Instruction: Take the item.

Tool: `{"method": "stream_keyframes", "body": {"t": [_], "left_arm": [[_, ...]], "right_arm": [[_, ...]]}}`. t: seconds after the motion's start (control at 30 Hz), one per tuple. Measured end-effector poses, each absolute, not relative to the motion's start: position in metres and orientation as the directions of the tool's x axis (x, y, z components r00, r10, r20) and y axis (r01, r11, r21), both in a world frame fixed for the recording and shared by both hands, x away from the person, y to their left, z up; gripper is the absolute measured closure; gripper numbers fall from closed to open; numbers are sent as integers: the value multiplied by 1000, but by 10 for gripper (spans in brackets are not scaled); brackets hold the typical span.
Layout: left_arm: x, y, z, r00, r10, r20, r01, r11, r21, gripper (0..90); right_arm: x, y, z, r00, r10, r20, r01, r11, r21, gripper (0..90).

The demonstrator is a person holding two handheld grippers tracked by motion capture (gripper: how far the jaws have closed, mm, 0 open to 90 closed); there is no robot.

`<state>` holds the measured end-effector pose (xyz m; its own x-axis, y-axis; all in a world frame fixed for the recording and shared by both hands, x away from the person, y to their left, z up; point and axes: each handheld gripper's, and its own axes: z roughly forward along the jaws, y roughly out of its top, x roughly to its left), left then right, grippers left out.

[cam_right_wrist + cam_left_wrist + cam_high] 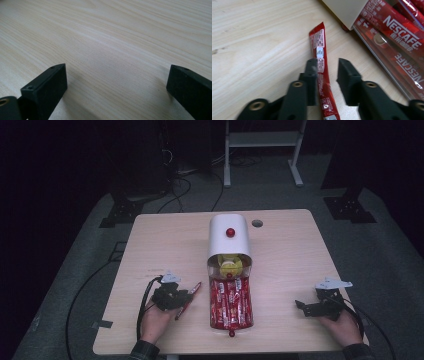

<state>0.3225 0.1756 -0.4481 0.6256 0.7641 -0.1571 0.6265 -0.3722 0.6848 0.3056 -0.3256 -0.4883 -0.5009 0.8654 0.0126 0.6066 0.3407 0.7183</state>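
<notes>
The left gripper (325, 66) is straddling a red coffee stick (322, 75) lying on the table (295, 270), jaws parted; the right gripper (116, 82) is resting wide open.

table (290, 255): light wood | on it: red sachet (189, 300), white-lidded sachet box (229, 270)

In the left gripper view, the left claw (327, 67) rises from the bottom of the frame, its two black jaws parted a little. A red coffee stick (322, 72) lies flat on the pale wooden counter (254, 42), running from the upper middle down between the jaws, close against the left one with a gap to the right one. At the upper right, a clear tray (387, 70) holds more red Nescafe sticks (402, 32) under a white cover (347, 10).
</notes>
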Motion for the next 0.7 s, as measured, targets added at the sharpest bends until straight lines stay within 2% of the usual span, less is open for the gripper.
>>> {"method": "stream_keyframes", "body": {"t": [0.27, 0.7], "left_arm": [[322, 192, -443, 618, 774, -137, 610, -362, 705, 419], [321, 212, -440, 605, 789, -103, 585, -354, 730, 196]], "right_arm": [[306, -326, -488, -501, 865, 12, 606, 341, 718, 24], [305, -326, -488, -502, 865, 13, 606, 341, 718, 24]]}}
